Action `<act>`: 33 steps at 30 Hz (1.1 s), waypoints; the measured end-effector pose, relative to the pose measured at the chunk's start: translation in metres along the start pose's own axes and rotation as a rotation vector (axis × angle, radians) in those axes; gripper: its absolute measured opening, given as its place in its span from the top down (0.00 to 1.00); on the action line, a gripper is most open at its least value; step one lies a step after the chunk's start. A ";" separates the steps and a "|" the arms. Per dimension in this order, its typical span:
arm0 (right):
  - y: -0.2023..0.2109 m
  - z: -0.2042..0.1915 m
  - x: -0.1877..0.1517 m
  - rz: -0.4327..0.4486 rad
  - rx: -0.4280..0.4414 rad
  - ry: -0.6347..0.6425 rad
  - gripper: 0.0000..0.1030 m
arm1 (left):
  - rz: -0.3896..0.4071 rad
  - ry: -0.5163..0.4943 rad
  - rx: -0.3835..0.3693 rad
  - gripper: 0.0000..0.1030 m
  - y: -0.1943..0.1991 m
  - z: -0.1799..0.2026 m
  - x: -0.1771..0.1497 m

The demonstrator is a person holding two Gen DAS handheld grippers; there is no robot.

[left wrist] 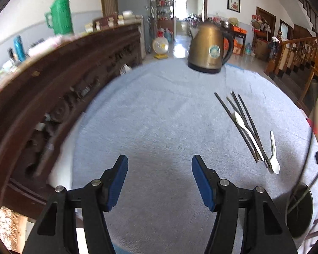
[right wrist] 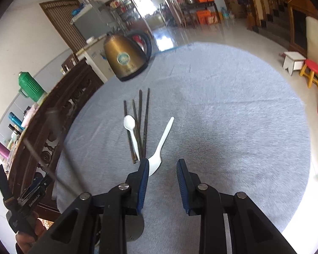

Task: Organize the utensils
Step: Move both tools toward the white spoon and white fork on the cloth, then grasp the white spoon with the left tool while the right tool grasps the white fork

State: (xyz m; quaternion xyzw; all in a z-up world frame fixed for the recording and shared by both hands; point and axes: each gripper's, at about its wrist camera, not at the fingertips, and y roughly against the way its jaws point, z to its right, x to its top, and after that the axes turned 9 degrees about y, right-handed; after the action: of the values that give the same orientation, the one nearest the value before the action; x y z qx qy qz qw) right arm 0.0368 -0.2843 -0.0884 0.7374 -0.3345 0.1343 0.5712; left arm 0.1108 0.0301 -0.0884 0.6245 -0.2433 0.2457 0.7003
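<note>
Several dark chopsticks (left wrist: 241,122) (right wrist: 141,124) lie bunched on the grey-blue tablecloth. One white plastic spoon (left wrist: 247,131) (right wrist: 131,131) lies on top of them. A second white spoon (left wrist: 273,152) (right wrist: 162,144) lies beside them on the cloth. My left gripper (left wrist: 160,164) is open and empty, above bare cloth to the left of the utensils. My right gripper (right wrist: 162,166) is open and empty, just short of the second spoon's bowl, with its left finger (right wrist: 144,175) covering part of the bowl.
A brass electric kettle (left wrist: 209,48) (right wrist: 125,59) stands at the far side of the round table (left wrist: 159,105). A carved dark wooden cabinet (left wrist: 53,97) runs along the table's left side. A round black object (left wrist: 301,209) with cables sits at the table's right edge.
</note>
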 end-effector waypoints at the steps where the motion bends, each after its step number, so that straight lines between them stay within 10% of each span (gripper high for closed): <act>1: -0.012 0.004 0.005 -0.021 0.003 -0.006 0.71 | -0.031 0.001 -0.010 0.39 -0.012 0.001 0.003; 19: -0.144 0.008 0.067 -0.205 -0.081 0.005 0.76 | -0.361 -0.025 -0.274 0.44 -0.146 0.118 0.074; 24: -0.141 0.017 0.064 -0.189 -0.063 0.007 0.91 | -0.430 -0.052 -0.306 0.76 -0.176 0.157 0.075; 33: -0.125 0.034 0.059 -0.140 -0.049 0.008 0.95 | -0.384 -0.139 -0.323 0.96 -0.176 0.174 0.075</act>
State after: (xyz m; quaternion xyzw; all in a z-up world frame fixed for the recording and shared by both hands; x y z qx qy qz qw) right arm 0.1553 -0.3212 -0.1587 0.7441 -0.2830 0.0889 0.5986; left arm 0.2754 -0.1570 -0.1550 0.5546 -0.2037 0.0227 0.8065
